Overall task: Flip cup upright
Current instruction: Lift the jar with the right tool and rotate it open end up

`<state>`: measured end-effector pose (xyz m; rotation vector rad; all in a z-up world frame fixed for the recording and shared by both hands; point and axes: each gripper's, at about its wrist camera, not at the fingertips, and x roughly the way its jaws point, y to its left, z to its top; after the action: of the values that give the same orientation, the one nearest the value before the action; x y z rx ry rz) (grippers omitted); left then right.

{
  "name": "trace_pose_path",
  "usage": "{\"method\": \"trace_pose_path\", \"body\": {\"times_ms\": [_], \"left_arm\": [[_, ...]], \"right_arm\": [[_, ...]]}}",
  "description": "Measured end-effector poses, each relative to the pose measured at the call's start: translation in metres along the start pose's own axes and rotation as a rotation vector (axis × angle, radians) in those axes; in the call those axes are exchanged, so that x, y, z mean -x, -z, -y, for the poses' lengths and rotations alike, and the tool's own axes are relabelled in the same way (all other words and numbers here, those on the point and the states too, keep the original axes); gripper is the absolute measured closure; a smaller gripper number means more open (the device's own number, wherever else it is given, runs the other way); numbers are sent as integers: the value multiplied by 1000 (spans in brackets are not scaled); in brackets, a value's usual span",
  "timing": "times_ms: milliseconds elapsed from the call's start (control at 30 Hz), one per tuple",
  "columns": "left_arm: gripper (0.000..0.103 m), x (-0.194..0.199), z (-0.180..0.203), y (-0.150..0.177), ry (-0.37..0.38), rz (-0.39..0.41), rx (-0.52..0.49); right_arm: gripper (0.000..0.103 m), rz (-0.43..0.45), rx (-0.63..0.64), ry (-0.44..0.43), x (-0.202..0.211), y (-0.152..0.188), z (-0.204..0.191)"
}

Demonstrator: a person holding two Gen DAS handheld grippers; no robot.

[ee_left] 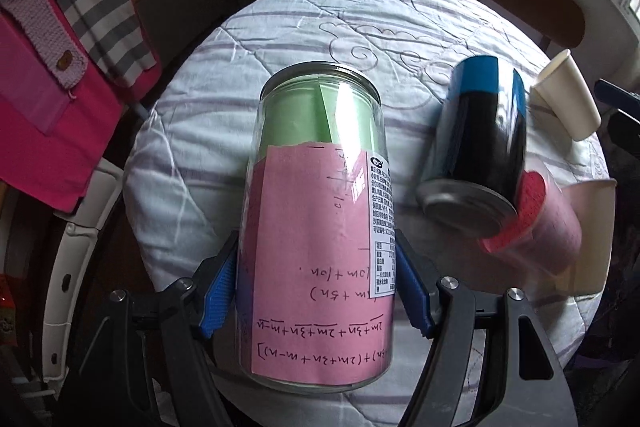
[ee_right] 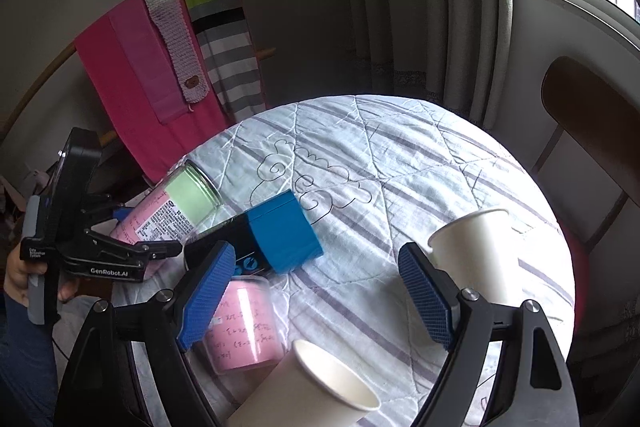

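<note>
A clear jar lined with pink and green paper point(ee_left: 320, 223) is gripped between my left gripper's point(ee_left: 320, 291) blue pads and tilts over the table; it also shows in the right wrist view point(ee_right: 176, 207). A black and blue can point(ee_left: 480, 143) lies on its side, also in the right wrist view point(ee_right: 276, 239). A small pink-lined clear cup point(ee_right: 244, 323) lies on its side. One white paper cup point(ee_right: 476, 255) stands upside down and another point(ee_right: 316, 391) stands upright. My right gripper point(ee_right: 316, 295) is open and empty above the table, between the pink cup and the upside-down cup.
The round table has a striped quilted cover point(ee_right: 400, 155). A rack with pink and striped cloths point(ee_right: 168, 55) stands behind on the left. A brown chair back point(ee_right: 592, 119) is at the right, near curtains and a window.
</note>
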<state>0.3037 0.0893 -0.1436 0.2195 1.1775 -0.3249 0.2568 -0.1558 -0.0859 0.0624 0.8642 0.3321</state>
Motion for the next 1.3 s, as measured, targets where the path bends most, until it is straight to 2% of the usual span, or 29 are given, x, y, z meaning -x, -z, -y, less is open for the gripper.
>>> {"method": "trace_pose_path", "body": {"times_ms": [333,567,767,900,1100,1300], "left_arm": [[32,29,37,69,51,66,93],[32,40,56,99,23,103,157],[31,42,85,111,90,121,187],[17,48,96,117,99,140,199],[9,67,99,131,77,194,192],[8,84,87,146,52,263,213]], "right_arm": [[18,-35,-19,1,7,40,-14],[18,-28,-21,5,27,57,-20],[18,-48,-22,-3,35,72,-29],[18,-69,-43,-22,33,80,-32],[18,-83,-29,-12,29,82,-48],[18,-80,-18,-17,28,78,-72]]}}
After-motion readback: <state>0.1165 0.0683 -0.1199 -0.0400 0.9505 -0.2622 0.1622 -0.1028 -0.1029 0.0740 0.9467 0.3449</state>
